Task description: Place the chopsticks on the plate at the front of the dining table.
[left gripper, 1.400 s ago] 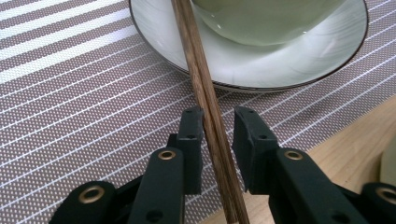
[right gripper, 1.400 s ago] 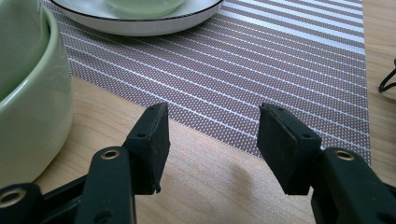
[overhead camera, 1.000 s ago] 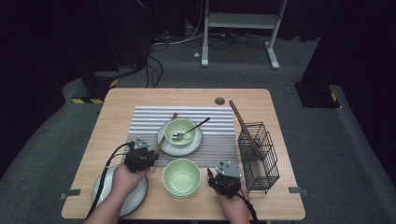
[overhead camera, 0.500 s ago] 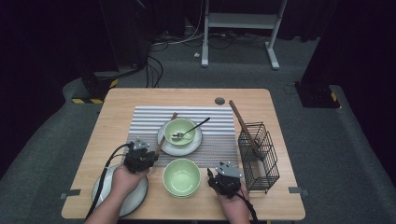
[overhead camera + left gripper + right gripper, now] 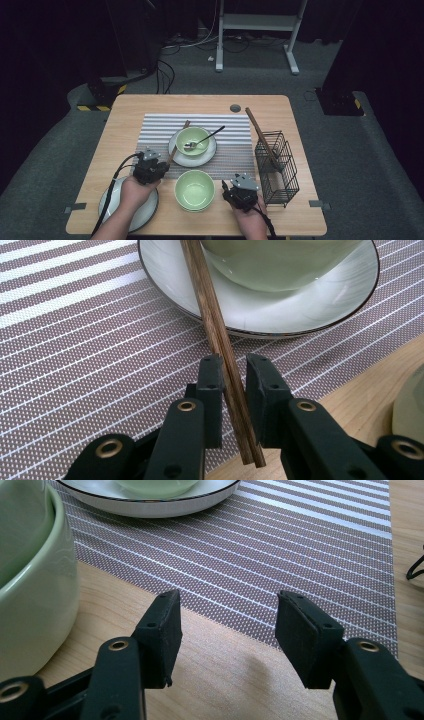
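A pair of brown wooden chopsticks (image 5: 210, 305) leans on the rim of a white plate (image 5: 320, 305), its near end on the striped placemat (image 5: 75, 355). My left gripper (image 5: 232, 362) is shut on the chopsticks near that end. From above, the left gripper (image 5: 151, 161) sits left of the plate, with the chopsticks (image 5: 176, 145) running up past it. The plate holds a green bowl (image 5: 192, 137) with a spoon (image 5: 202, 140). My right gripper (image 5: 227, 600) stands open over bare wood at the placemat's edge, with nothing between its jaws. It (image 5: 239, 186) is just right of a second green bowl (image 5: 195, 190).
A black wire basket (image 5: 277, 165) stands at the right with another brown stick (image 5: 260, 132) leaning in it. A white plate (image 5: 145, 212) lies at the front left under my left hand. The second green bowl (image 5: 30, 590) is close on the right gripper's left.
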Demonstrator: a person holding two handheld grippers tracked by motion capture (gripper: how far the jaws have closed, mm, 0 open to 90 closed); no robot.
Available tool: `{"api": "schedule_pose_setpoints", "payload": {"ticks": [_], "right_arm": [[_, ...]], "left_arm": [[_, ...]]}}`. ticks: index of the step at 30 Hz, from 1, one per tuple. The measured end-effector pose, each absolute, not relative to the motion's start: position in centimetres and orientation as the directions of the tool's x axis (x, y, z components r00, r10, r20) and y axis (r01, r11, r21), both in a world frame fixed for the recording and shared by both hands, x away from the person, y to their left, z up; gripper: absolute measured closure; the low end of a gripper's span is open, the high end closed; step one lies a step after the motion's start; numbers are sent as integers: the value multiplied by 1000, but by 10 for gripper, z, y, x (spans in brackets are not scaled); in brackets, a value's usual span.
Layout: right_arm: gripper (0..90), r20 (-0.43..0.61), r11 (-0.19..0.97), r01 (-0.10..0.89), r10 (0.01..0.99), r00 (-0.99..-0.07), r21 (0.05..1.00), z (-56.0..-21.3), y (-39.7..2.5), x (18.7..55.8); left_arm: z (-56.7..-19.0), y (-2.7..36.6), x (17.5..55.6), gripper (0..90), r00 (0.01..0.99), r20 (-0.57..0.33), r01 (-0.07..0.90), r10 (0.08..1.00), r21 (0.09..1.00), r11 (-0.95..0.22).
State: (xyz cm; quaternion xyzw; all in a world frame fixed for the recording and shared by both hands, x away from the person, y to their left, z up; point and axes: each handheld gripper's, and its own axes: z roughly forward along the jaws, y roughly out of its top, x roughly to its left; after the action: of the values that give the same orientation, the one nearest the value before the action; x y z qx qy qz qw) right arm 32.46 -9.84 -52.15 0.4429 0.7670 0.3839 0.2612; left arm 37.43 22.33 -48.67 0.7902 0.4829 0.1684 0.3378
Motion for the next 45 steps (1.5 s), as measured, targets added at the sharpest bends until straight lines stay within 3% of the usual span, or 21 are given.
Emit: {"api": "schedule_pose_setpoints", "payload": {"ticks": [19, 25, 45], "right_arm": [[443, -59, 312, 482, 880, -471, 819, -521, -98, 325], [443, -63, 316, 480, 879, -472, 818, -521, -98, 325], [443, -60, 314, 482, 880, -472, 818, -521, -98, 325]], "left_arm": [[-481, 224, 370, 707, 489, -72, 641, 869, 705, -302], [-478, 227, 369, 765, 482, -70, 634, 873, 716, -293], [-483, 228, 374, 814, 466, -65, 655, 882, 696, -295]]}}
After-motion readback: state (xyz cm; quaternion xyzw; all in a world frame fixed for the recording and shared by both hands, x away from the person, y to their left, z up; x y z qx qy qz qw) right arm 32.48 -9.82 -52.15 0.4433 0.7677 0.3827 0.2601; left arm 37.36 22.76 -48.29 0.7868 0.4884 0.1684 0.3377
